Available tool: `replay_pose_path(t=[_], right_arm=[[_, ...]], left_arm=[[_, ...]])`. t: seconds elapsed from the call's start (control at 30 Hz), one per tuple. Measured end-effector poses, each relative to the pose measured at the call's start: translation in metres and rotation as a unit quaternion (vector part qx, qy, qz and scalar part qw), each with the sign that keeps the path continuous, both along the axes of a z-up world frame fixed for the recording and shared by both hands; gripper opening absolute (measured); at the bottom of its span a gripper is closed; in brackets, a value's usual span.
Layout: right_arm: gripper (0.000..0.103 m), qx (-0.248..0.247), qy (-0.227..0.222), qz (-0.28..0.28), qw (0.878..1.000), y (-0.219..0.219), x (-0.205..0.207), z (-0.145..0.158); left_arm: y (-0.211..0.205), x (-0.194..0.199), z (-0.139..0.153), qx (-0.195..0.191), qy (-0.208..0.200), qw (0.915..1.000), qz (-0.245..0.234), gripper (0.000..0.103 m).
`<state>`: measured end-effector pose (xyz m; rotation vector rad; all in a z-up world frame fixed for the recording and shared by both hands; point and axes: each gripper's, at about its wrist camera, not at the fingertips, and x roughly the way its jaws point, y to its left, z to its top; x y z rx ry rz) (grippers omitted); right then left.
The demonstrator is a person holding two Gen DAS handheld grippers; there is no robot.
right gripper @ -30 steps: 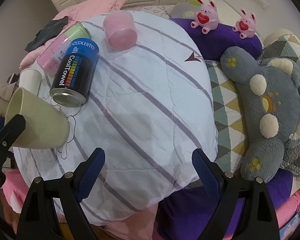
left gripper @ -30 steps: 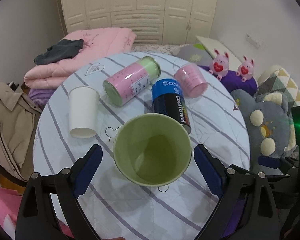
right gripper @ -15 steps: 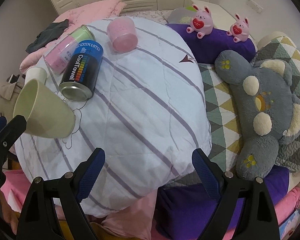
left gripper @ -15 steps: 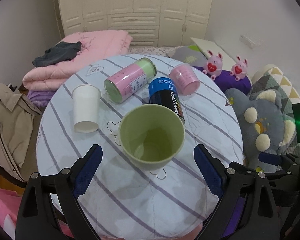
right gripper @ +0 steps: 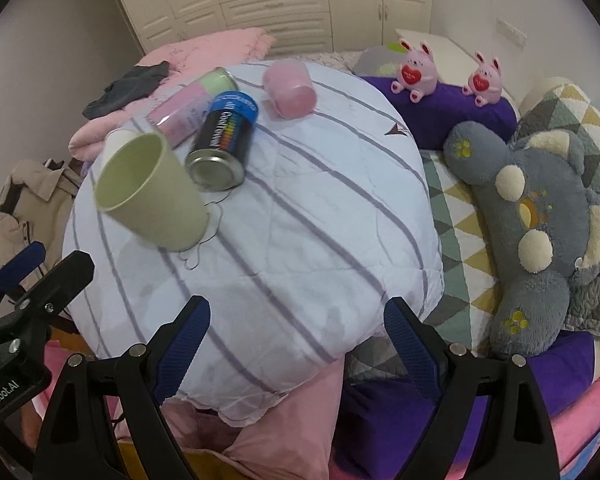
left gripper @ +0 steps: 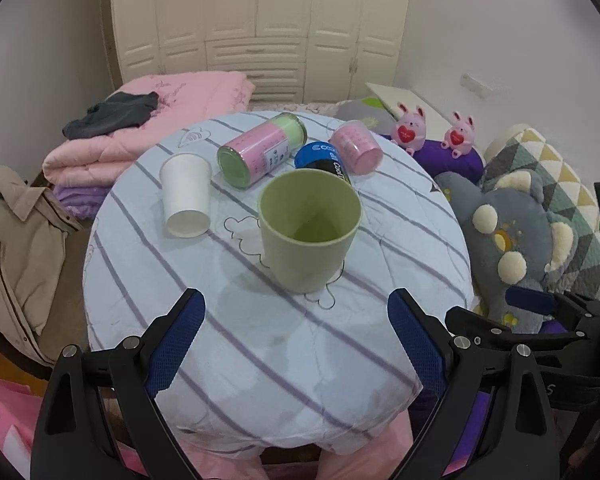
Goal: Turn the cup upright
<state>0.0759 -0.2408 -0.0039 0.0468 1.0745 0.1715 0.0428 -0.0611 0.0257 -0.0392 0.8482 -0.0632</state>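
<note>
A light green cup [left gripper: 310, 232] stands upright, mouth up, near the middle of the round striped table [left gripper: 284, 344]. It also shows in the right wrist view [right gripper: 152, 194] at the table's left side. My left gripper [left gripper: 296, 332] is open and empty, well back from the cup over the table's front. My right gripper [right gripper: 296, 340] is open and empty over the table's front right edge. The left gripper's fingers [right gripper: 18, 268] show at the right view's left edge.
A white paper cup [left gripper: 186, 196] stands upside down at the left. A pink-green can [left gripper: 260, 150], a blue-black can [right gripper: 222, 144] and a pink cup [left gripper: 358, 146] lie on their sides at the back. A grey plush [right gripper: 540, 216] lies to the right, folded blankets [left gripper: 148, 128] behind.
The left gripper has pulled back and away from the green cup, which now stands upright on the table farther ahead. The right gripper has also drawn back a little.
</note>
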Motion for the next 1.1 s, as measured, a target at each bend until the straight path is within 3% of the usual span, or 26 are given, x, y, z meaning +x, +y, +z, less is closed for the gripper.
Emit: replay_pose_path(t=[0.27, 0.4, 0.53, 0.73, 1.1], right_arm=[[0.090, 0.010, -0.071, 0.005, 0.997, 0.014, -0.031, 0.006], [0.090, 0.005, -0.124, 0.005, 0.992, 0.020, -0.042, 0.010], [0.090, 0.004, -0.185, 0.007, 0.983, 0.028, -0.054, 0.010], [0.090, -0.003, -0.252, 0.007, 0.968, 0.040, -0.068, 0.011], [0.090, -0.007, -0.330, -0.010, 0.944, 0.046, -0.078, 0.010]], left_arm=[[0.017, -0.019, 0.000, 0.002, -0.035, 0.9994, 0.000, 0.094], [0.028, -0.025, 0.000, 0.012, -0.075, 0.9970, 0.008, 0.094], [0.037, -0.029, -0.002, 0.013, -0.115, 0.9931, 0.016, 0.094], [0.049, -0.028, -0.011, 0.012, -0.137, 0.9902, 0.022, 0.094], [0.051, -0.039, -0.015, 0.025, -0.209, 0.9773, 0.025, 0.094]])
